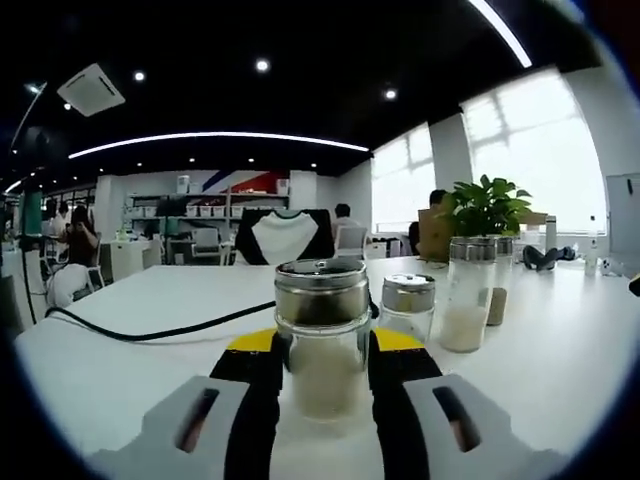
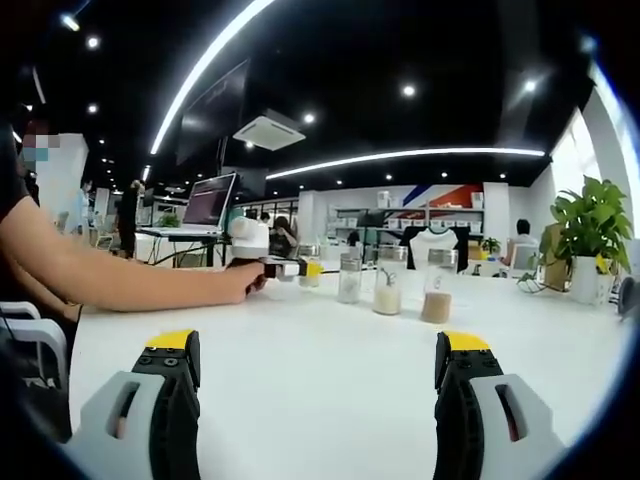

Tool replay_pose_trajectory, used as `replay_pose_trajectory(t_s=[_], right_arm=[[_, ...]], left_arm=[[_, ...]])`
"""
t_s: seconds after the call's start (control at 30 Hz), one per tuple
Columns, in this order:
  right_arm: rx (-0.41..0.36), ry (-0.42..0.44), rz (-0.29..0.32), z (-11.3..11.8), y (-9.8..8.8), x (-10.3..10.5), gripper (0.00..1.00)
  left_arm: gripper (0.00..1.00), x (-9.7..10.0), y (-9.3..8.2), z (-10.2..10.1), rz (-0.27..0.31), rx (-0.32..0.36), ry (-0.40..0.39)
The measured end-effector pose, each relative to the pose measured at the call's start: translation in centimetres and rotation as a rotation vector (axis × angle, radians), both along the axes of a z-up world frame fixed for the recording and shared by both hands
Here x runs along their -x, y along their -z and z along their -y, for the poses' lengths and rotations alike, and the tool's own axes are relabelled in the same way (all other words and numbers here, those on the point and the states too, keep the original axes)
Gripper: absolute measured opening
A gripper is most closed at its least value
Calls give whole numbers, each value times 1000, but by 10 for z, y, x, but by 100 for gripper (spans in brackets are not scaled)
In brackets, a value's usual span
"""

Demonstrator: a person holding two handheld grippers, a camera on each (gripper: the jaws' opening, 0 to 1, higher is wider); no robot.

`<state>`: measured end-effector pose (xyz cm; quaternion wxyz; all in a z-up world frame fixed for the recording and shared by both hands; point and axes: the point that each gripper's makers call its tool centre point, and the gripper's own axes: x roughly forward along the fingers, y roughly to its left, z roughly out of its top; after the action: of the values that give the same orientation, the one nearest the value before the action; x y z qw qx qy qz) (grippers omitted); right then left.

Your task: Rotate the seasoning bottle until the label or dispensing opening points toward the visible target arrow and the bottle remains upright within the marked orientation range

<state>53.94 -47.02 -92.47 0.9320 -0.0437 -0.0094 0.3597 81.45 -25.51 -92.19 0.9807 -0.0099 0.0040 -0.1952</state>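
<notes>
The white table (image 1: 130, 340) is carrying everything, with a black cable (image 1: 150, 330) trailing across it and a potted plant (image 1: 487, 208) sitting at the far side. Three more shakers (image 1: 470, 295) are standing just beside the seasoning bottle (image 1: 322, 335), which is standing upright near the table's front edge. The left gripper (image 1: 322, 385) is pinching the seasoning bottle's glass body on both sides. The right gripper (image 2: 315, 375) is hanging spread wide over bare table. No arrow is showing. The turn probably wants a slow, level twist, keeping the base flat. The seasoning bottle is showing clear glass, pale powder and a metal cap.
</notes>
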Motion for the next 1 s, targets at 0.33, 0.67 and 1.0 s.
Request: replay_pose_trajectory(t_s=[0.33, 0.67, 1.0], right_arm=[[-14, 11, 1, 3, -2, -2, 100], [-16, 3, 0, 2, -2, -2, 100], [-31, 16, 2, 5, -4, -3, 100]], left_arm=[[35, 20, -7, 8, 30, -15, 29], [35, 52, -14, 31, 4, 24, 79], [35, 80, -13, 56, 10, -1, 138]])
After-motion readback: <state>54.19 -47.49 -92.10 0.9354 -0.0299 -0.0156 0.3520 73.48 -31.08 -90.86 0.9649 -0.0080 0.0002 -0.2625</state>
